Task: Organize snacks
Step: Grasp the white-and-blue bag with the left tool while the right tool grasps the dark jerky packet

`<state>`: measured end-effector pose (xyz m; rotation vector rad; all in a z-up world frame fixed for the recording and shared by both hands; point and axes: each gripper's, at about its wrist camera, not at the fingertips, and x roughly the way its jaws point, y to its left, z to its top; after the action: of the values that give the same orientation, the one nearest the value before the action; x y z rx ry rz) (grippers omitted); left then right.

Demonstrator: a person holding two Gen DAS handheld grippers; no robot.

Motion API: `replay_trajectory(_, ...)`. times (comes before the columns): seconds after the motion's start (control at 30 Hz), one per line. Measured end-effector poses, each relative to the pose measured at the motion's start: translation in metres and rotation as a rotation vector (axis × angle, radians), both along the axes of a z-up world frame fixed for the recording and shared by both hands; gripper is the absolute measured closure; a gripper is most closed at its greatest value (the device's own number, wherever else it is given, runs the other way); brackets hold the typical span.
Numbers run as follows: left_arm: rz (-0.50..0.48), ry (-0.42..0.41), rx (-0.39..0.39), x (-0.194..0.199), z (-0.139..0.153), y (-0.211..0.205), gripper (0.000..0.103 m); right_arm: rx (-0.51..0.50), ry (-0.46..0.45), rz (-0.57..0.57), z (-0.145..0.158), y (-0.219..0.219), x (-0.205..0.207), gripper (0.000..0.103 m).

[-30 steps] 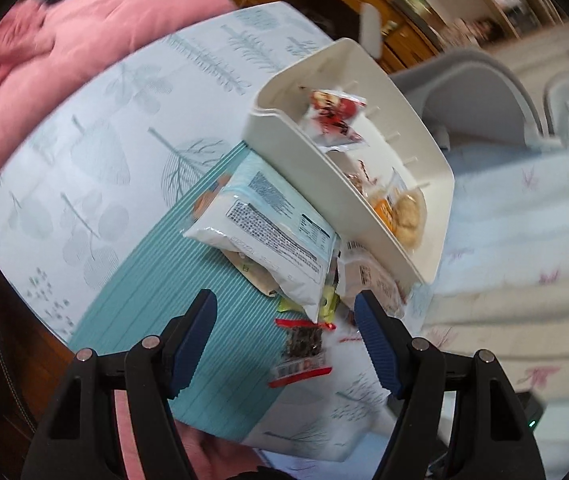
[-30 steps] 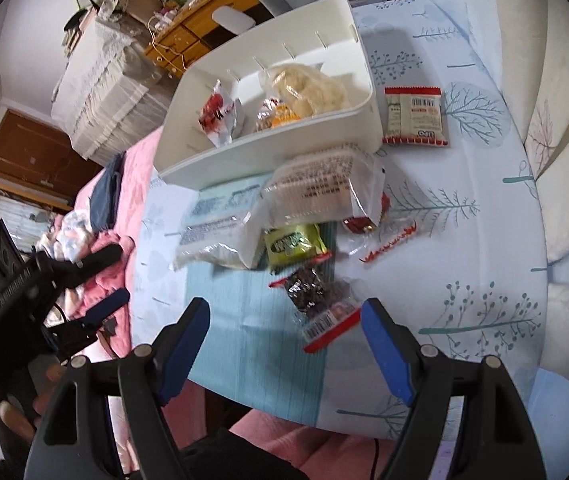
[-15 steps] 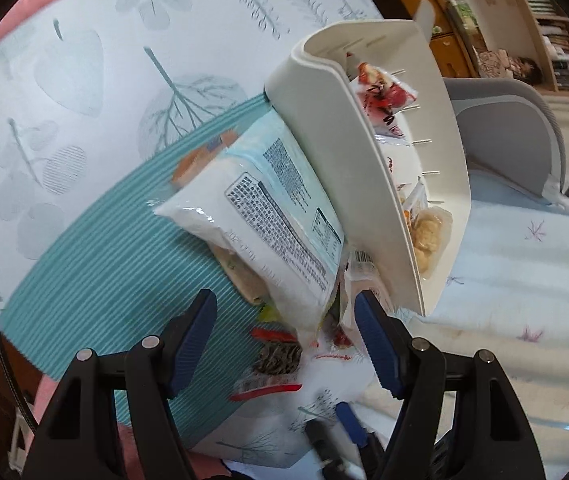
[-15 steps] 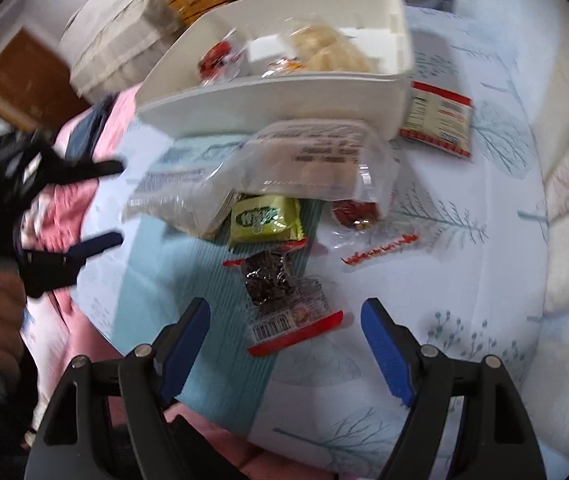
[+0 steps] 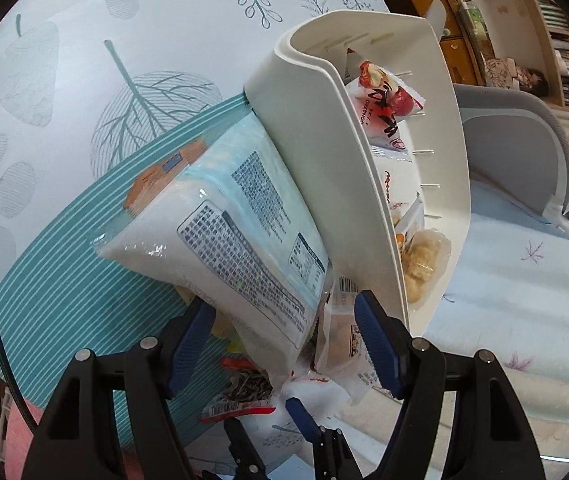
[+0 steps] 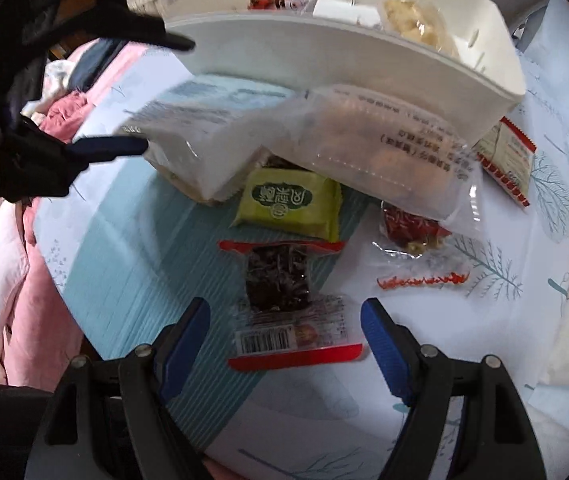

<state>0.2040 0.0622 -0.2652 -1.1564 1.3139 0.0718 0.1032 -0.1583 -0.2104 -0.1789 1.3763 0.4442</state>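
A big white and blue packet [image 5: 236, 240] leans against the near wall of the white bin [image 5: 316, 160]. My left gripper [image 5: 284, 332] stands open with the packet's lower corner between its fingers, pads apart from it. The bin holds a red and white packet [image 5: 384, 108] and a pale puffed snack [image 5: 420, 264]. My right gripper [image 6: 284, 336] hangs open right above a dark snack packet with red ends [image 6: 280, 280], its barcode end between the fingers. In the right wrist view the left gripper [image 6: 156, 92] straddles the big packet [image 6: 204, 140].
A clear packet [image 6: 384, 148], a green packet [image 6: 290, 204] and a red date packet [image 6: 408, 228] lie before the bin [image 6: 324, 48]. A red-edged sachet [image 6: 508, 160] lies at its right end. A teal striped mat [image 6: 144, 272] covers the leaf-print tablecloth [image 6: 484, 340]. Pink bedding [image 6: 44, 312] lies left.
Both grippers have sunk towards the snacks and rolled. The left has closed in around the big white packet; the right has come down over the dark packet. Neither has changed its opening.
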Motion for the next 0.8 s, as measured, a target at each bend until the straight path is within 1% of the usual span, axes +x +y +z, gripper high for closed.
replay_trajectory(0.13,-0.012,0.016,-0.007,0.008,-0.005,0.0,0.033,-0.015,0.022,0.017,-0.006,0.006,0.006,0.026)
replay_trajectory(0.2,-0.021,0.027,-0.013,0.011,-0.009,-0.001,0.033,-0.021,0.026,0.021,-0.007,0.008,0.009,0.029)
replay_trajectory(0.4,-0.048,0.061,-0.019,0.021,-0.018,-0.005,0.031,-0.052,0.035,0.027,-0.012,0.011,0.015,0.032)
replay_trajectory(0.53,-0.074,0.078,-0.006,0.026,-0.023,-0.006,0.031,-0.068,0.032,0.038,-0.014,0.019,0.015,0.032)
replay_trajectory(0.63,-0.092,0.093,0.004,0.028,-0.024,-0.007,0.032,-0.07,0.024,0.047,-0.014,0.03,0.018,0.037)
replay_trajectory(0.7,-0.099,0.113,0.02,0.029,-0.026,-0.009,0.037,-0.072,0.024,0.054,-0.016,0.036,0.017,0.04)
replay_trajectory(0.77,-0.109,0.147,0.047,0.028,-0.027,-0.009,0.054,-0.073,0.024,0.059,-0.017,0.041,0.018,0.042)
replay_trajectory(0.8,-0.108,0.164,0.058,0.027,-0.027,-0.007,0.058,-0.074,0.025,0.061,-0.017,0.043,0.018,0.043)
